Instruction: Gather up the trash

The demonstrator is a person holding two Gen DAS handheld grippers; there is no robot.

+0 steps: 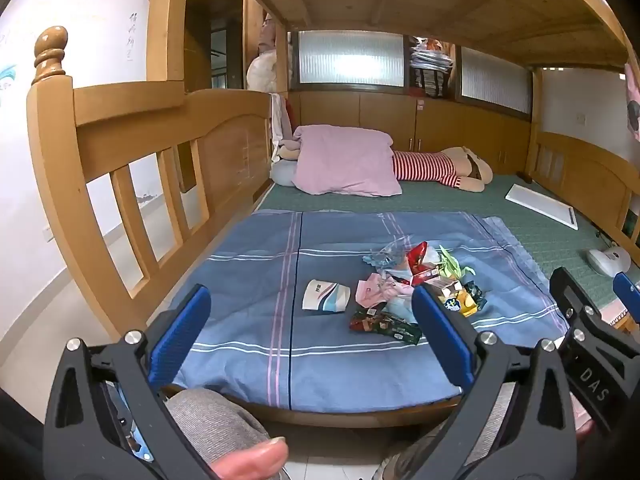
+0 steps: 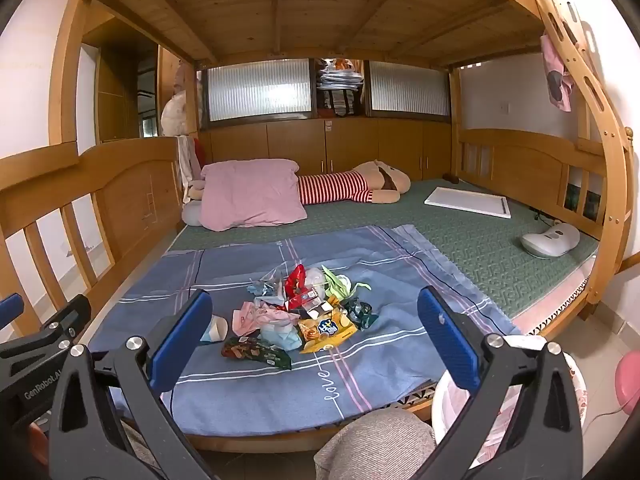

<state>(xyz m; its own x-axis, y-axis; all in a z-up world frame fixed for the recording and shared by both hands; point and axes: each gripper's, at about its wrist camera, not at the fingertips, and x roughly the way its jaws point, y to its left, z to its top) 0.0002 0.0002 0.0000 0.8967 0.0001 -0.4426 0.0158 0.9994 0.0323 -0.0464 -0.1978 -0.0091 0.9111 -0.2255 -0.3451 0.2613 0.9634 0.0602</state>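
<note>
A pile of trash (image 1: 416, 280) lies on the blue striped sheet (image 1: 248, 280) of the lower bunk: a flattened paper cup (image 1: 326, 296), a dark green wrapper (image 1: 384, 325), a pink wrapper (image 1: 376, 290), a red wrapper (image 1: 418, 258). The right wrist view shows the pile (image 2: 300, 312) with a yellow snack bag (image 2: 326, 330). My left gripper (image 1: 312, 336) is open and empty, held off the bed's near edge. My right gripper (image 2: 316, 332) is open and empty, also short of the pile. A bin with a pink-white liner (image 2: 500, 412) stands on the floor at the right.
A pink pillow (image 2: 250, 196) and a striped plush toy (image 2: 360, 186) lie at the far end. A white board (image 2: 468, 202) and a white device (image 2: 550, 240) lie on the green mat at the right. Wooden rails (image 1: 132, 184) bound the bed; my knees (image 2: 376, 444) are below.
</note>
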